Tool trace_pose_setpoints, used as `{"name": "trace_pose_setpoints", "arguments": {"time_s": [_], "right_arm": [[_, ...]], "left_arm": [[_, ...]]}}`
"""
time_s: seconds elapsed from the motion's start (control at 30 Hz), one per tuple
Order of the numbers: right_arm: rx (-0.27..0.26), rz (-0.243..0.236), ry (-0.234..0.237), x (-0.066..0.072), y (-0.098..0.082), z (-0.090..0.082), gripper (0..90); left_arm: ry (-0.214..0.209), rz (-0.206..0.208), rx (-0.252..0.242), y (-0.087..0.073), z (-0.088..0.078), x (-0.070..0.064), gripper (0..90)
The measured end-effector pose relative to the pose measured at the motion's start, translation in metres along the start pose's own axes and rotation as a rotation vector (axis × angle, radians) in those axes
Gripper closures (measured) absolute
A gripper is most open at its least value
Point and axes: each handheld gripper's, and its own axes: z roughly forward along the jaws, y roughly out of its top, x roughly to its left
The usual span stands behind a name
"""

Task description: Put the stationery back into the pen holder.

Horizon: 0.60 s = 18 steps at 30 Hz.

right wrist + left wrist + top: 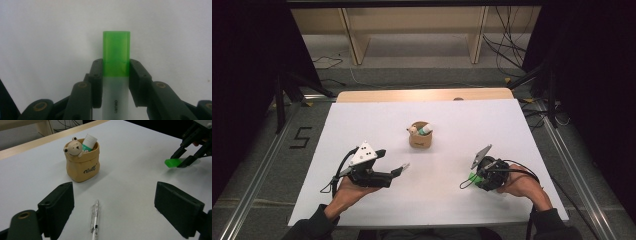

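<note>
Right gripper (115,82): its jaws are clamping a highlighter (116,75) with a green cap, pads pressing on both sides of the body, at the near right of the white table (362,120).
Left gripper (393,169): its jaws are standing wide apart, gripping nothing, at the near left.
Pen (95,222): it is lying flat between the open left jaws, touching neither.
Pouch (82,165): it is standing upright farther away, at the centre, holding a bear figure (74,148).

High view: overhead, facing forward, far.
Left gripper view: low, near table (140,152).
Shared: pouch (420,136) (82,166).
</note>
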Motion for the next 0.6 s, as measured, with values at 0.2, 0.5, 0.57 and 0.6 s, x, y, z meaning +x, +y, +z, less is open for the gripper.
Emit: {"name": "trace_pose_setpoints", "arguments": {"time_s": [0.2, 0.5, 0.57, 0.6], "right_arm": [[-0.136, 0.085, 0.007, -0.007, -0.002, -0.012, 67.4], [-0.428, 0.228, -0.007, -0.015, 0.0, -0.025, 67.4], [-0.49, 0.266, -0.01, -0.015, 0.002, -0.027, 67.3], [-0.516, 0.28, -0.023, -0.015, 0.003, -0.028, 67.3]], "left_arm": [[0.009, -0.007, -0.012, 0.0, -0.001, 0.001, 15.8], [0.021, -0.027, -0.035, 0.0, -0.003, 0.003, 15.7], [0.023, -0.037, -0.044, 0.0, -0.003, 0.003, 15.8], [0.024, -0.037, -0.043, 0.0, -0.004, 0.004, 15.8]]}}
